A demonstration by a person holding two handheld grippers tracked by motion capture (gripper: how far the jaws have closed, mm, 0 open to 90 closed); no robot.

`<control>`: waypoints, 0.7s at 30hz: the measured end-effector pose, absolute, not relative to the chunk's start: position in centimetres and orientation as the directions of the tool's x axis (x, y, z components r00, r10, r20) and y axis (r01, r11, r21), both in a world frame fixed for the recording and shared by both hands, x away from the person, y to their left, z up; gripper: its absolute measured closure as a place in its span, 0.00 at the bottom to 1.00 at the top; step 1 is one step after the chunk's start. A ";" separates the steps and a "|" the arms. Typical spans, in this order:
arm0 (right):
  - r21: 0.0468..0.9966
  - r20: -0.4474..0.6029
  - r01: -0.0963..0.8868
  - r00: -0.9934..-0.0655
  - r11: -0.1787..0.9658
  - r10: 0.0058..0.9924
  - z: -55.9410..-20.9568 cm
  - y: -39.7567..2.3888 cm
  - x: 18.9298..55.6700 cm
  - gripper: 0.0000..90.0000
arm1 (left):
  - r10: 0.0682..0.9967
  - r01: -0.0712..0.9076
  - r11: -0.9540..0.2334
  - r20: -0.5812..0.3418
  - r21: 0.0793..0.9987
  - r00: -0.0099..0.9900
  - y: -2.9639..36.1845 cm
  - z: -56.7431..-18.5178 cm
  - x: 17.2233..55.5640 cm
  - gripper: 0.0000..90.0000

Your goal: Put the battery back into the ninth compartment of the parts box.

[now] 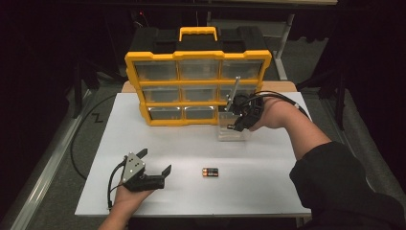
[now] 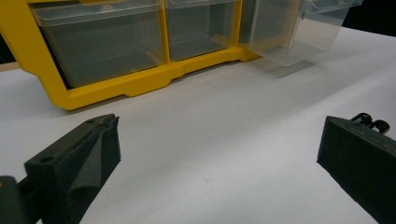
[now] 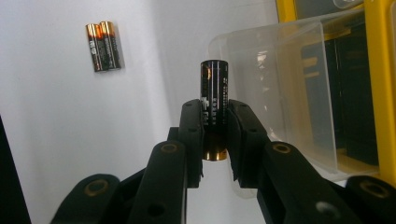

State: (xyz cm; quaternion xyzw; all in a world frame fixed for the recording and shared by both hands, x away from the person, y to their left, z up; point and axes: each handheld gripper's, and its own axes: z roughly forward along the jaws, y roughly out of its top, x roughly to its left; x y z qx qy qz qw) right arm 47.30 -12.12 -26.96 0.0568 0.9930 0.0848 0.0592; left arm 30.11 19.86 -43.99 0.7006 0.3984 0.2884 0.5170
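Down low in the high view, my left claw (image 1: 154,163) is resting wide open on the white worktop (image 1: 268,191), two batteries (image 1: 210,172) lying nearby. Across the left claw view, the yellow organizer (image 2: 140,84) is standing ahead. Inside the right claw view, my right claw (image 3: 215,126) is squeezing a battery (image 3: 214,88) beside the clear drawer (image 3: 299,93).

The left gripper (image 1: 156,163) is matte black with two blocky, wedge-shaped jaws, a grey three-cornered plate studded with small screws on top, and a black cable looping from its rear. The right gripper (image 3: 215,135) has black linked arms with brass-coloured rivets. A black sleeve (image 1: 344,187) covers the right forearm.
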 end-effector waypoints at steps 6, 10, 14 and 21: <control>0.154 -0.108 0.121 -0.985 0.981 0.138 -27.4 -12.1 48.2 0.88 | 0.856 0.261 -0.146 -0.010 0.954 0.516 19.8 -44.0 30.1 0.00; 0.149 -0.117 0.124 -0.983 0.981 0.143 -27.4 -12.2 48.7 0.88 | 0.857 0.262 -0.145 -0.011 0.954 0.516 19.8 -44.0 30.1 0.00; 0.148 -0.127 0.133 -0.980 0.980 0.152 -27.6 -12.3 49.1 0.88 | 0.856 0.260 -0.147 -0.009 0.954 0.517 19.8 -44.0 30.1 0.00; 0.147 -0.148 0.149 -0.974 0.978 0.171 -28.1 -12.4 50.2 0.88 | 0.855 0.260 -0.146 -0.011 0.954 0.519 19.8 -44.0 30.1 0.00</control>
